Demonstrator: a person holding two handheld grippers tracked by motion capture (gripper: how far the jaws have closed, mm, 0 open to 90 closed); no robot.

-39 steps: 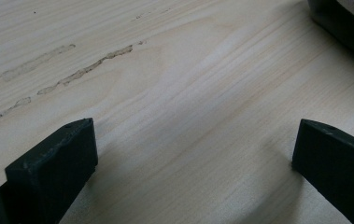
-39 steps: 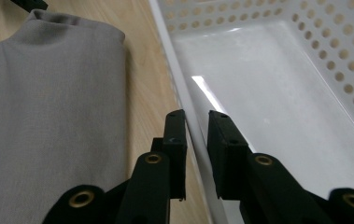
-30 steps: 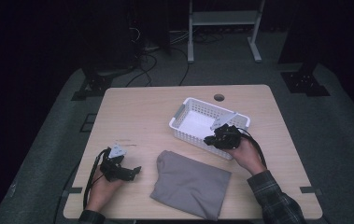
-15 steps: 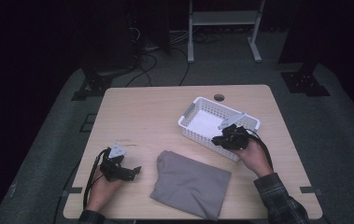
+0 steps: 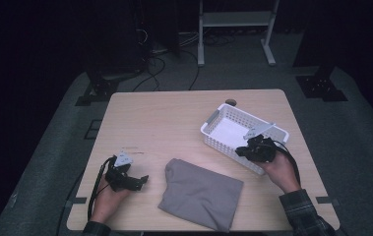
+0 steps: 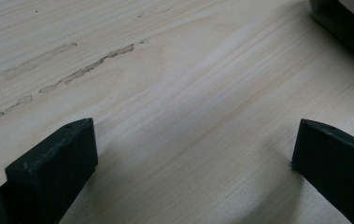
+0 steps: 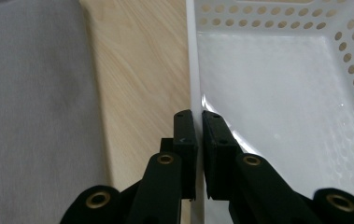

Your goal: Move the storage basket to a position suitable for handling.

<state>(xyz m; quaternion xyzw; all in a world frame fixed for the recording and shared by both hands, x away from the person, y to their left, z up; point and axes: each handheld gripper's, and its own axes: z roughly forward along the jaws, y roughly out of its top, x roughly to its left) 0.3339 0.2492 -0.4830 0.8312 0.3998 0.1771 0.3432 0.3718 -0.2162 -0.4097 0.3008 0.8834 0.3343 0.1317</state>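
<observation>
No legible text or labels anywhere.

Wooden table (image 5: pixel 174 118): basket (image 5: pixel 222 117), grey cloth (image 5: pixel 201 194)

Glossy perforated white plastic basket (image 7: pixel 277 93), matt grey cloth (image 5: pixel 201 194), pale wood-grain table (image 6: pixel 174 93).

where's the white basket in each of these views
High view: white basket sits right of centre on the table, the right gripper clamped on its near wall.
Left gripper view: not in it.
Right gripper view: its wall and floor take up the right half.
Shared landmark: the grey cloth left of the basket.
</observation>
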